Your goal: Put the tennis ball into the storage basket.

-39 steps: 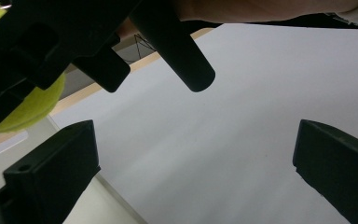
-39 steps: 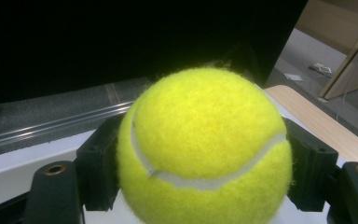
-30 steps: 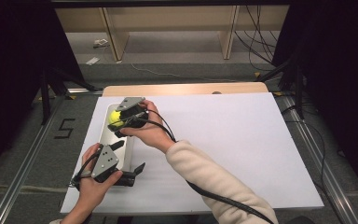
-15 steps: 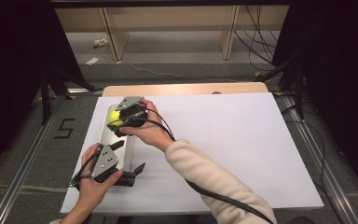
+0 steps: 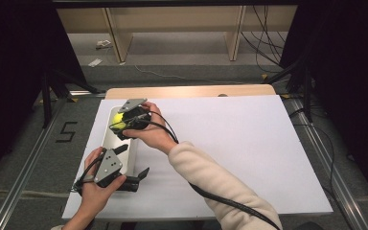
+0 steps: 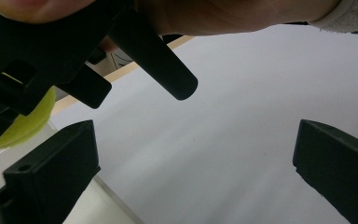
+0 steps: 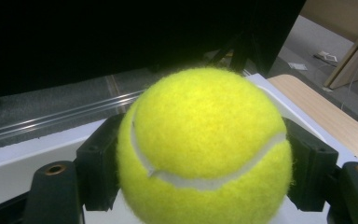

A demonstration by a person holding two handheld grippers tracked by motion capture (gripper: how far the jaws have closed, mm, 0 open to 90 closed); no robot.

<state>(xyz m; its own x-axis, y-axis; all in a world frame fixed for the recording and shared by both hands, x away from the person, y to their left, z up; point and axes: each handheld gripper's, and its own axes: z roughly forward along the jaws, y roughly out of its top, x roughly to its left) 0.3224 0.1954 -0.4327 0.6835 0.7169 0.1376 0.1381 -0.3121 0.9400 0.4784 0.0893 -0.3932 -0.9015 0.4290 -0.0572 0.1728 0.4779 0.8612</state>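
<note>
Bench (image 5: 230,158): white top, wood strip along far edge; grey floor w/ rails either side, taped "5" (image 5: 68,131) on floor at left.
Shelf unit (image 5: 172,24): light wood, beyond bench, far side of floor.
Tray (image 5: 109,139): long white trough, left part of bench, lengthwise near-to-far; bare wall visible betw. the two tongs.
Right arm (image 5: 220,187): cream sleeve, crosses from bottom centre toward tray's far end; hand wrapped round right tongs body.
Right tongs (image 5: 120,123): over far end of tray, grey plate on top, cable trailing back along sleeve. Closed on tennis ball; right gripper view: one black jaw pressed to each side of ball, white tray beneath.
Left tongs (image 5: 134,165): near end of tray, held in left hand (image 5: 96,189) at bottom left of high view. Spread apart, nothing betw. jaws; left gripper view: both jaws wide, white bench surface in the gap. High view: one jaw over tray edge, other over bench just beside tray.
Tennis ball (image 7: 205,149): yellow-green felt, white seam curving across front. Gripped in right tongs above tray's far end; contact w/ tray floor: cannot tell. Also seen at upper left of left gripper view (image 6: 25,123), behind right tongs.
</note>
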